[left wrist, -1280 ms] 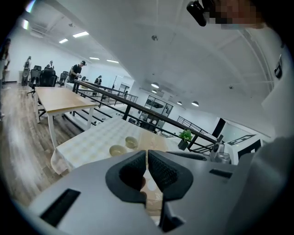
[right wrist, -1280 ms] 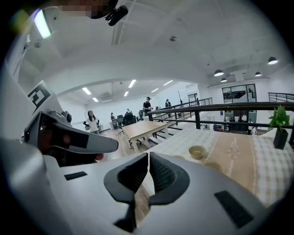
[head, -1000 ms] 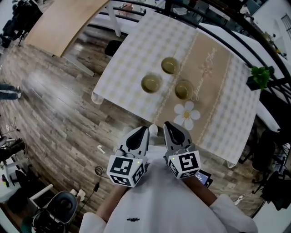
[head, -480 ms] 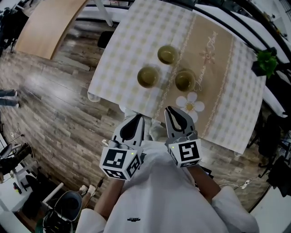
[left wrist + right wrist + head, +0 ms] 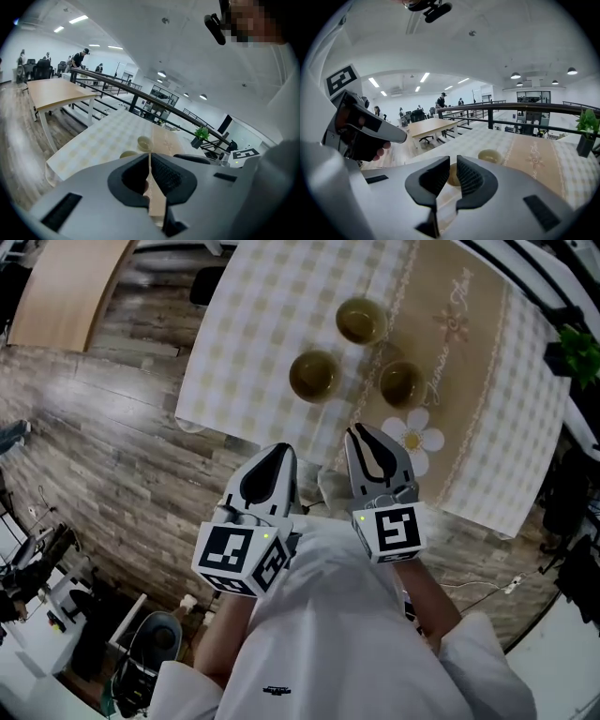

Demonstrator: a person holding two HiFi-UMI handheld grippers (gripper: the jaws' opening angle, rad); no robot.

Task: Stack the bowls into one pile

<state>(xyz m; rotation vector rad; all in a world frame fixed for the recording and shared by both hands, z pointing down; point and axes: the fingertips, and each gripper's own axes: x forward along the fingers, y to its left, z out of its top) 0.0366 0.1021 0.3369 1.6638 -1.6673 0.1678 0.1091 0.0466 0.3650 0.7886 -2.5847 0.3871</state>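
Note:
Three olive-green bowls stand apart on the checked tablecloth (image 5: 244,324): one far (image 5: 361,320), one near left (image 5: 314,376), one near right (image 5: 401,382) on the tan runner. My left gripper (image 5: 278,454) is shut and empty, over the floor just short of the table's near edge. The right gripper (image 5: 362,433), also shut and empty, hovers over that edge, just short of the bowls. In the left gripper view the shut left gripper (image 5: 150,157) points at two bowls (image 5: 144,142). The right gripper (image 5: 453,161) partly hides one bowl (image 5: 451,176) in the right gripper view; another bowl (image 5: 490,155) lies beyond.
A daisy-shaped mat (image 5: 417,439) lies on the runner near the right gripper. A potted plant (image 5: 581,348) sits past the table's right side by a black railing. A bare wooden table (image 5: 56,282) stands at upper left, a chair (image 5: 150,643) at lower left.
Both grippers have moved forward toward the table's near edge, still shut. The table and bowls now sit nearer to them in the head view.

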